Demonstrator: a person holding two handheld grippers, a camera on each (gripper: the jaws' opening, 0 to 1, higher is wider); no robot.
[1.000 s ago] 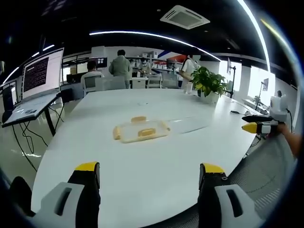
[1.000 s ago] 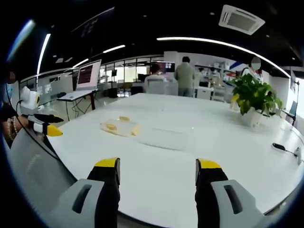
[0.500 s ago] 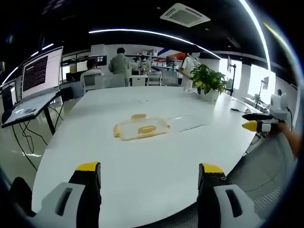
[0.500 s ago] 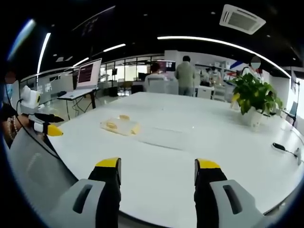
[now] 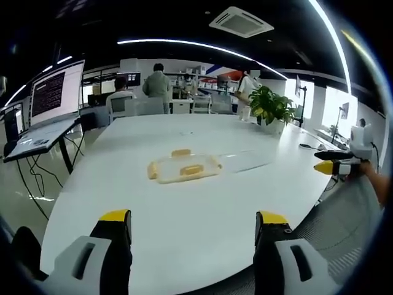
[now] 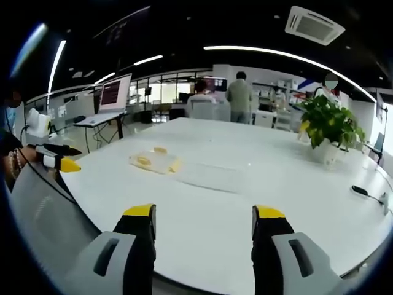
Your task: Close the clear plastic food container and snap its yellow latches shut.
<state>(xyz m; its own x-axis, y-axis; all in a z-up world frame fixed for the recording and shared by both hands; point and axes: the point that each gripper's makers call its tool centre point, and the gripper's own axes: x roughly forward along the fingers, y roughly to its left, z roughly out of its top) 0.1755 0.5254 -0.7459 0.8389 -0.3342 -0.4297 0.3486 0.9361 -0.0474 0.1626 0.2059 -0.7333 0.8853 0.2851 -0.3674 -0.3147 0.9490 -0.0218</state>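
Clear plastic food container with yellow latches (image 5: 183,167) lying on the large white table (image 5: 184,221), well in from its near edge, with a flat clear plastic lid (image 5: 245,161) just beside it; whether the two touch cannot be told. Left hand-held gripper (image 5: 193,236) poised over the near edge of the table, jaws spread wide apart and empty. Right hand-held gripper (image 6: 204,230) likewise wide open and empty above the near edge, the container (image 6: 155,163) well apart from both. A potted green plant (image 6: 327,129) stands toward the far edge.
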